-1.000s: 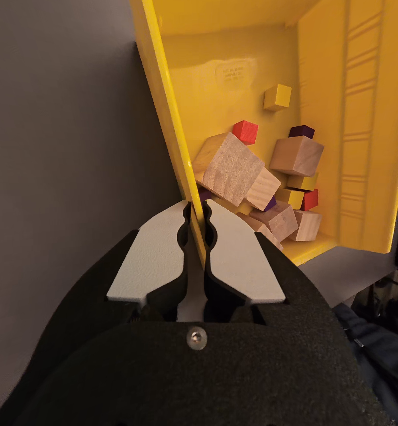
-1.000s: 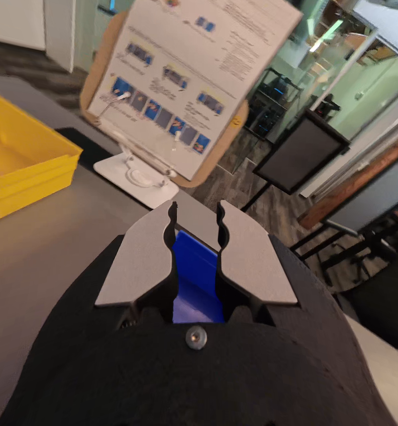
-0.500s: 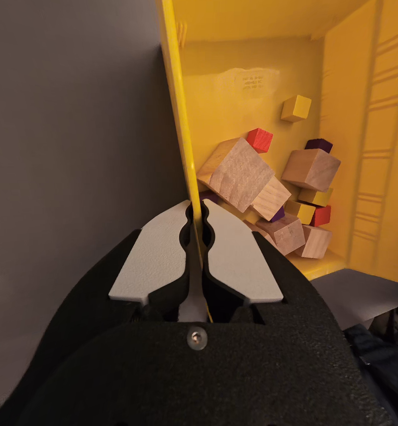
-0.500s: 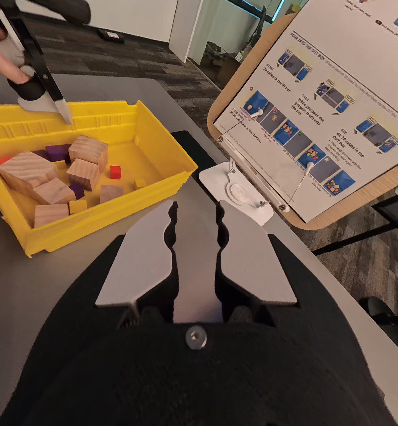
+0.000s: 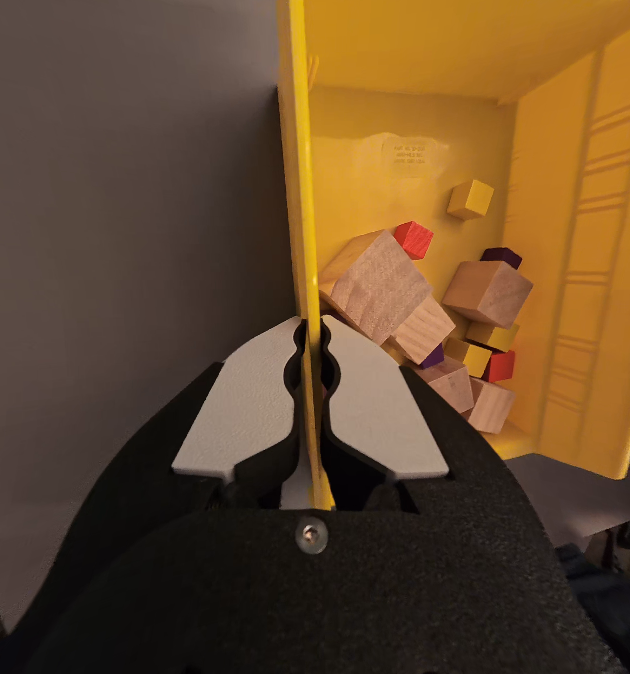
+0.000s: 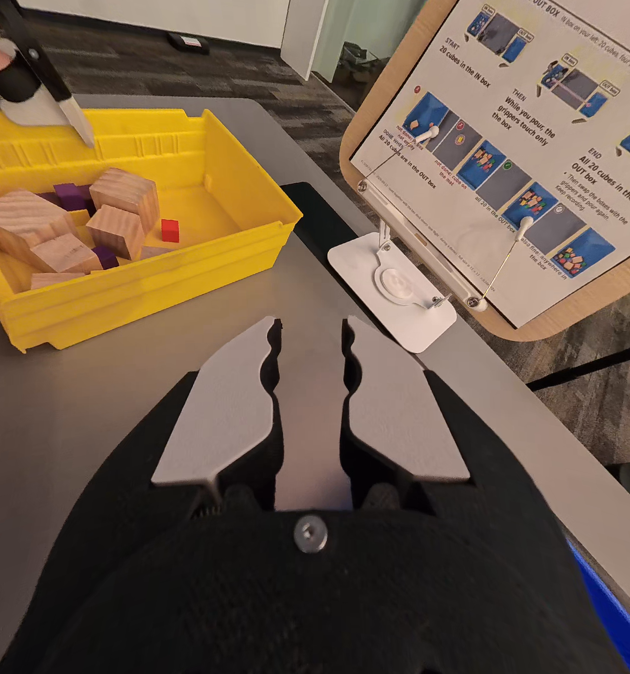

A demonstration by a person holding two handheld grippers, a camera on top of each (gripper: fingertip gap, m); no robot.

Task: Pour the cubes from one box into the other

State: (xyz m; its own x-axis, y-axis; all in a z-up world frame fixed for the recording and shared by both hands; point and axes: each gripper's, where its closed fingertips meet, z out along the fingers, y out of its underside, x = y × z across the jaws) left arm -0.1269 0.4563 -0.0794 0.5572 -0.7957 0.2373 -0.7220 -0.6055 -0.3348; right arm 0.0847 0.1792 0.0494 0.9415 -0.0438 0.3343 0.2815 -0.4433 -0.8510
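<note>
The left gripper (image 5: 311,328) pinches the wall of the yellow box (image 6: 233,175), which sits on the grey table (image 6: 160,364) holding the cubes (image 6: 116,226). The right gripper (image 6: 310,328) hovers above the table, fingers apart and empty.

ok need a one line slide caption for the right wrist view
Open right gripper hovers over the grey table while the left gripper grips the rim of the cube-filled yellow box.

Blue box (image 6: 612,598) mostly out of frame
</note>
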